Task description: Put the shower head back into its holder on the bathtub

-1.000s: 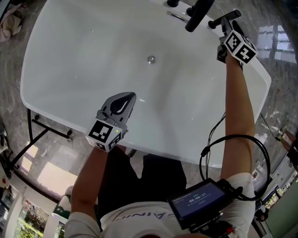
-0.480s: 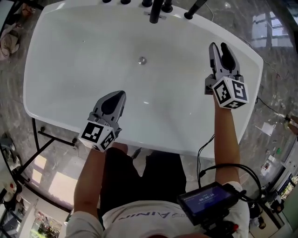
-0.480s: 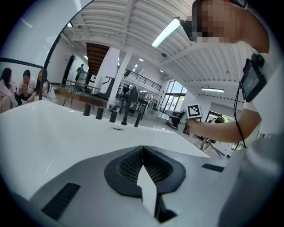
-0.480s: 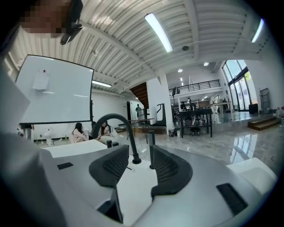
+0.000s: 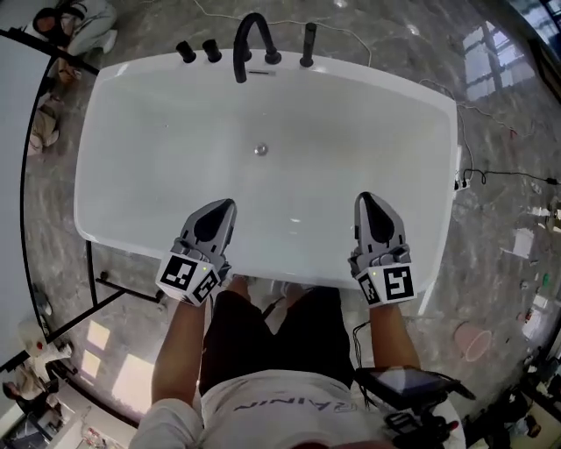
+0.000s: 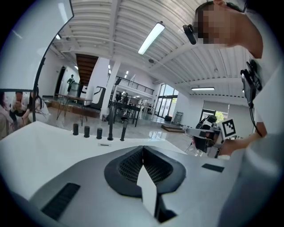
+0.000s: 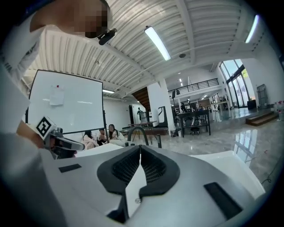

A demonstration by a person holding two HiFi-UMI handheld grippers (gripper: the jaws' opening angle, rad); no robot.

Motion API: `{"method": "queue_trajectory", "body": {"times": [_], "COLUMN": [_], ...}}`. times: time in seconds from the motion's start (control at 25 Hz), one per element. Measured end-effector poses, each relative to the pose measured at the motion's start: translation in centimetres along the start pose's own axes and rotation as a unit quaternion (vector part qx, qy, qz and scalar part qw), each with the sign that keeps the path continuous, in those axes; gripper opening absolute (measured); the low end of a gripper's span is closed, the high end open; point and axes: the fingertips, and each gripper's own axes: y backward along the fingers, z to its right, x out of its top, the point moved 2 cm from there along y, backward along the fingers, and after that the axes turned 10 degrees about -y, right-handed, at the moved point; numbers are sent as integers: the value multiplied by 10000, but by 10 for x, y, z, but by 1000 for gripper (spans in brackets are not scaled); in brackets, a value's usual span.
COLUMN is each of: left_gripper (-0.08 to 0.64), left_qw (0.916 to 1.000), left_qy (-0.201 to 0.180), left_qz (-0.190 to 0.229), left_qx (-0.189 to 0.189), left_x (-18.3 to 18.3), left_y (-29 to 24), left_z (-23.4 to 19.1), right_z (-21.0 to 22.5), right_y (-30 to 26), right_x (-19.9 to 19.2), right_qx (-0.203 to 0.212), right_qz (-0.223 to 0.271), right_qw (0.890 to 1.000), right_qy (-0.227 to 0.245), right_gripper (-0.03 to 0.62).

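Holder too small to make out at this range. Shower head (image 5: 308,44), a slim black rod, stands upright, long axis vertical, on the far rim of the glossy white bathtub (image 5: 131,167), just right of the arched black spout (image 5: 250,39). Left gripper (image 5: 228,205): jaws together, empty. Right gripper (image 5: 363,198): jaws have just been closing, nothing between.

Faucet (image 5: 250,39) on bathtub (image 5: 140,149) far rim, shower head (image 5: 308,44) right of it

Shower head (image 5: 308,44): small dark upright on bathtub (image 5: 421,158) far rim; how it is seated, too small to tell.
Bathtub near rim: partly hidden behind left gripper (image 5: 223,207) and right gripper (image 5: 366,200).
Seated person (image 5: 74,22): cut by top edge.
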Motion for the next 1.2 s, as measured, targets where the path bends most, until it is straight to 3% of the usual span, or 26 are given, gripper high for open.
{"method": "queue_trajectory", "body": {"times": [0.28, 0.56, 0.64, 0.88, 1.04, 1.2], "left_gripper": [18, 18, 18, 18, 18, 18], "left_qw": [9992, 9986, 9979, 9948, 9938, 9920], "left_qy": [-99, -394, -469, -566, -387, -483], "left_qz": [282, 346, 414, 686, 718, 944], "left_qx": [264, -86, -175, -493, -761, -682], "left_x": [73, 119, 124, 125, 119, 122], "left_y": [66, 101, 113, 158, 210, 264], "left_z": [42, 75, 83, 103, 103, 98], "right_z": [-63, -101, -115, -155, -211, -275], "right_y": [71, 115, 132, 167, 170, 166], "right_x": [43, 84, 88, 83, 90, 85], "right_qx": [426, 804, 879, 580, 519, 569], "right_qz": [27, 352, 426, 178, 111, -130], "right_qw": [9990, 9961, 9952, 9981, 9981, 9970], "right_qy": [-131, -65, 5, 77, 300, 514], "right_gripper": [11, 11, 11, 11, 11, 11]}}
